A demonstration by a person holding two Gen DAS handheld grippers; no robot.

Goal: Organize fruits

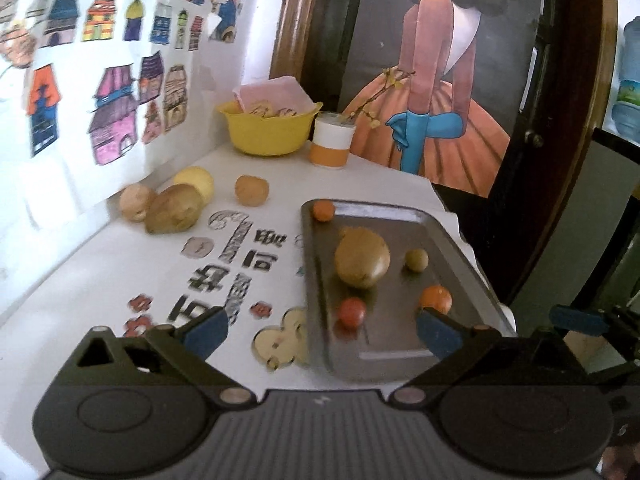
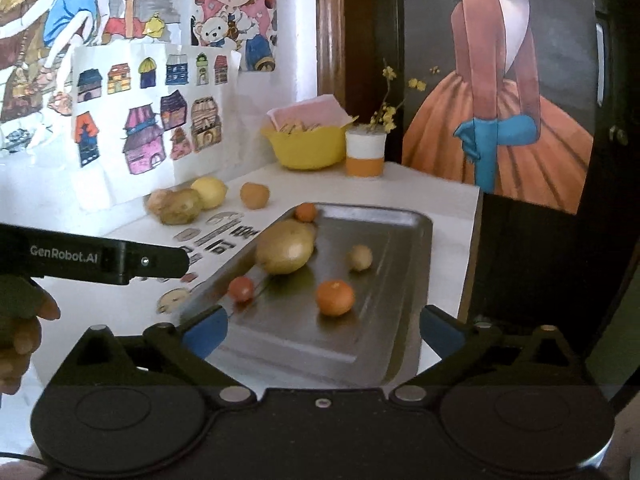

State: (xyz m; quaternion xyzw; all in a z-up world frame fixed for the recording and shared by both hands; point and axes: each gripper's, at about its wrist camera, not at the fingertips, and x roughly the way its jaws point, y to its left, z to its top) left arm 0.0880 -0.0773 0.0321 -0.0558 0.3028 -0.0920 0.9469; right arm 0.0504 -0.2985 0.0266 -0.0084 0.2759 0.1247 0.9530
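From the left wrist, the left hand-held gripper [image 1: 322, 330] hangs wide open and empty over the near end of the metal tray [image 1: 400, 354], which holds five fruits; four more lie on the worktop [image 1: 100, 276] beyond. From the right wrist, the right hand-held gripper [image 2: 323, 332] is likewise spread wide and empty before the same tray, the orange fruit [image 2: 335, 297] nearest ahead of it.

The white desk [image 1: 100, 264] carries a metal tray [image 1: 400, 344], a yellow bowl [image 1: 268, 134], an orange-and-white cup [image 1: 332, 144], a lemon [image 1: 196, 182], three brownish fruits [image 1: 174, 210] by the wall, and printed paper cutouts [image 1: 236, 240].
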